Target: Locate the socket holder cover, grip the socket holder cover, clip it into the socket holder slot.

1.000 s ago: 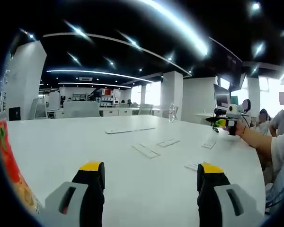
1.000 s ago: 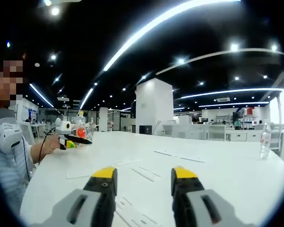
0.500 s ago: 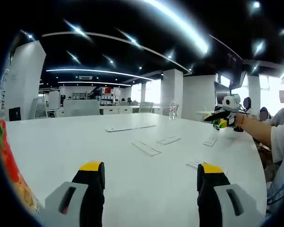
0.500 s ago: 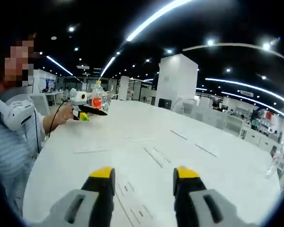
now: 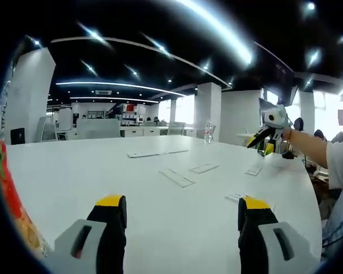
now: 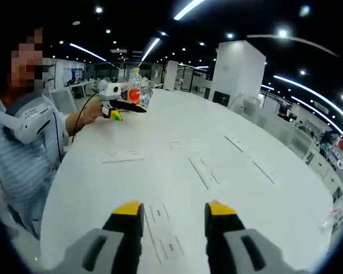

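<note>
Both tongs spread, nothing held: left tongs (image 5: 180,208), right tongs (image 6: 174,212). Cover strip (image 6: 204,172) lies flat on tabletop (image 6: 177,123), long axis running away from right tongs.

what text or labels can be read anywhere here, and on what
None can be read.
Bottle: orange label, print too blurred.
Wall panel at the left of the left gripper view: dark marks, too small.
White strips on the table: no print visible.
</note>
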The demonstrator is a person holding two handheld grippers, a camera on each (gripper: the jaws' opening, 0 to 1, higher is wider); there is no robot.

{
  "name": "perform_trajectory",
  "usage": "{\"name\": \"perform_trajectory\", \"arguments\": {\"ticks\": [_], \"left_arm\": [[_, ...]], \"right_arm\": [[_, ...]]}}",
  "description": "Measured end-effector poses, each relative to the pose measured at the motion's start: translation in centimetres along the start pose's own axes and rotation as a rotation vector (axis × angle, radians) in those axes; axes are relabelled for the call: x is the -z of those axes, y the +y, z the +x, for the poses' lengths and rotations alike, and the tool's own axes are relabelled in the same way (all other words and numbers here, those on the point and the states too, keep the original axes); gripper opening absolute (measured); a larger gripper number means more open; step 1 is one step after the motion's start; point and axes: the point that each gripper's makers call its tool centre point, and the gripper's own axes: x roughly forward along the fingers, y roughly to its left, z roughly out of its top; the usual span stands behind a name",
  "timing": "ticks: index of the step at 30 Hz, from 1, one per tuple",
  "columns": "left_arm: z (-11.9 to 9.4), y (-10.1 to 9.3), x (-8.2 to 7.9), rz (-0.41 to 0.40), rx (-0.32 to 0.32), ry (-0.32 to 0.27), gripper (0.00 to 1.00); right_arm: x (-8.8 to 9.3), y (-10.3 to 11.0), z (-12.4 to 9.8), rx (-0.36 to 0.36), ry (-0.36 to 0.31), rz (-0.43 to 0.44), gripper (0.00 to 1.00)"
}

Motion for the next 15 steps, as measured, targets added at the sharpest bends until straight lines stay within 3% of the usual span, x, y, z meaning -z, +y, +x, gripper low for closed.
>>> {"name": "perform_trajectory", "arguments": {"ticks": [9,15], "left_arm": [[-0.1,0.2,0.0,-0.002,-0.005,-0.002,0.8],[-0.2,0.2,-0.1,-0.004,-0.004,-0.006,0.8]], "right_arm": [[0.8,0.4,0.7,-0.091,0.206,-0.038,0.43],[2.3,1.0,1.4,-0.15,0.371,-0.063,0.41]]}}
